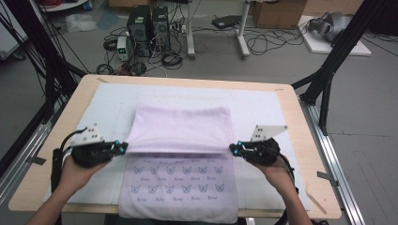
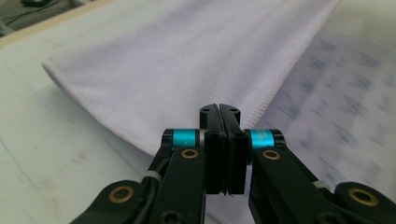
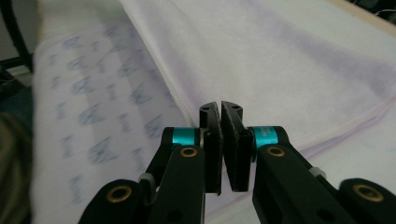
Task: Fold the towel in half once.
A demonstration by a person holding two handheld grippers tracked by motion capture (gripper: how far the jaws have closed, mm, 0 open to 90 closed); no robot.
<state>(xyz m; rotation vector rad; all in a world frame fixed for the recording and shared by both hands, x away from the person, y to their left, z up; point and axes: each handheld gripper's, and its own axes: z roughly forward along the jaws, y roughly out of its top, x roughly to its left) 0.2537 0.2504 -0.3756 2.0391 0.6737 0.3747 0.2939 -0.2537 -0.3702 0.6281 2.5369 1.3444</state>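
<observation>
2 corners of the towel (image 1: 180, 129) are pinched, 1 by the left gripper (image 1: 123, 148) and 1 by the right gripper (image 1: 233, 148), each with jaws pressed together on the cloth. The far half is being folded over the printed near half on the tabletop (image 1: 300, 140). Next, the held edge should be carried evenly toward the near hem.
</observation>
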